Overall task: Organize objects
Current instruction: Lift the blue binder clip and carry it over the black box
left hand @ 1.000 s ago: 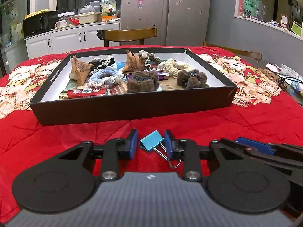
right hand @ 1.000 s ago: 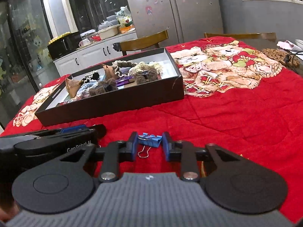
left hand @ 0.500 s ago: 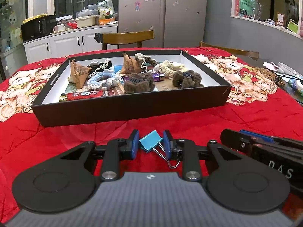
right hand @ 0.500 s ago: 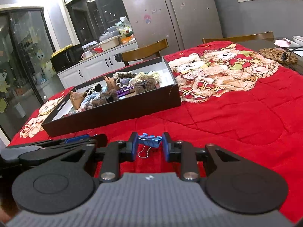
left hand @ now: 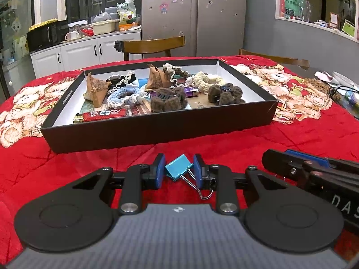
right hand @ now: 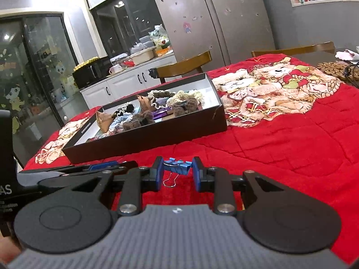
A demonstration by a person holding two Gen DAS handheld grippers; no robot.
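My left gripper [left hand: 179,170] is shut on a light blue binder clip [left hand: 178,169] and holds it above the red cloth, in front of the black box [left hand: 157,130]. My right gripper [right hand: 176,170] is shut on a darker blue binder clip [right hand: 177,168], also off the cloth, with the box [right hand: 157,136] ahead to the left. The box holds scrunchies, brown furry hair clips, folded brown paper packets and a red bar. The right gripper shows at the right edge of the left wrist view [left hand: 314,168].
A red quilted cloth with bear prints [right hand: 280,139] covers the table. Wooden chairs [left hand: 154,44] stand behind the table. A brown woven mat and cables [right hand: 336,67] lie at the far right. Kitchen cabinets and a fridge stand behind.
Both grippers have lifted with their clips still held, and the box now looks lower and a bit farther away. The right gripper has tilted upward.
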